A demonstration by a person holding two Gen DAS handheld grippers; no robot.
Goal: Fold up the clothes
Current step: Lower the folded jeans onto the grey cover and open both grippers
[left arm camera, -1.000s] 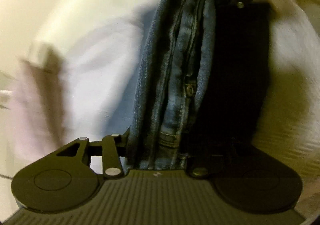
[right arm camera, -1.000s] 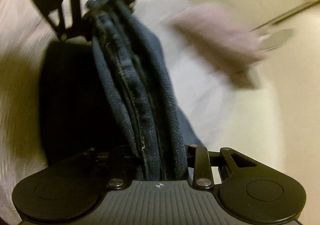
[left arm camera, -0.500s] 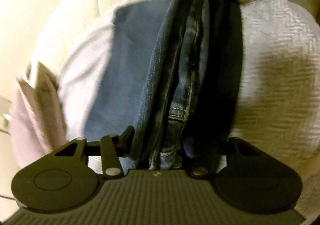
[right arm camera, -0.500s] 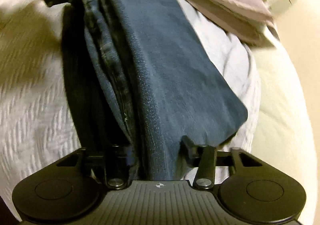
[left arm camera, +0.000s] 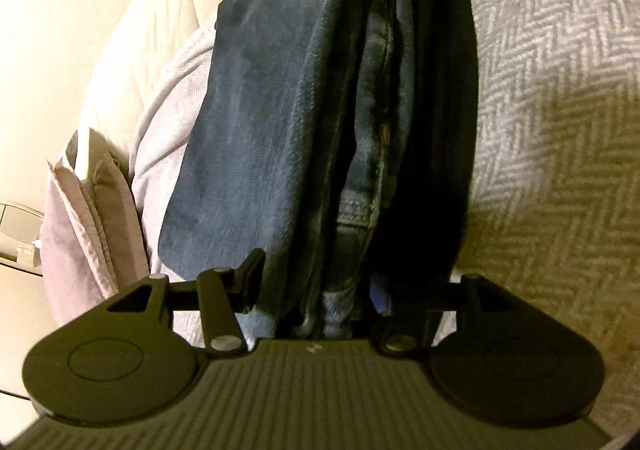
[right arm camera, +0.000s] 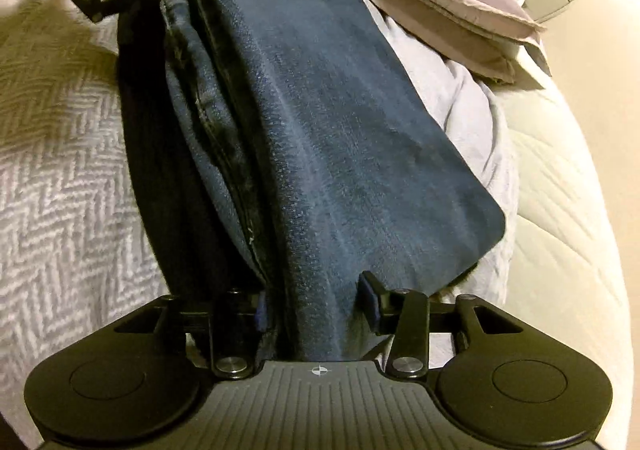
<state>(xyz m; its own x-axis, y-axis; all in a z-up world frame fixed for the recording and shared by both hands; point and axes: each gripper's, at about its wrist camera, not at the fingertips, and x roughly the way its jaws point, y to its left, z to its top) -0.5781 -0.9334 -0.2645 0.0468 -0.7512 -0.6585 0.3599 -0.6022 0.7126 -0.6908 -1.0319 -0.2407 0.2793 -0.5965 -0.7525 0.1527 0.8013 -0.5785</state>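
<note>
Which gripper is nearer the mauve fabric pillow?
Left gripper: pillow close beside it. Right gripper at far end of the folded blue jeans. Both jaws just been opening, jeans between.

Both tongs are angling downward and facing each other along one folded bundle of jeans (right arm camera: 320, 137). The left tongs (left arm camera: 344, 290) are gripping its near end. The right tongs (right arm camera: 316, 298), opposite, have just been opening; the denim is sitting between their jaws.
</note>
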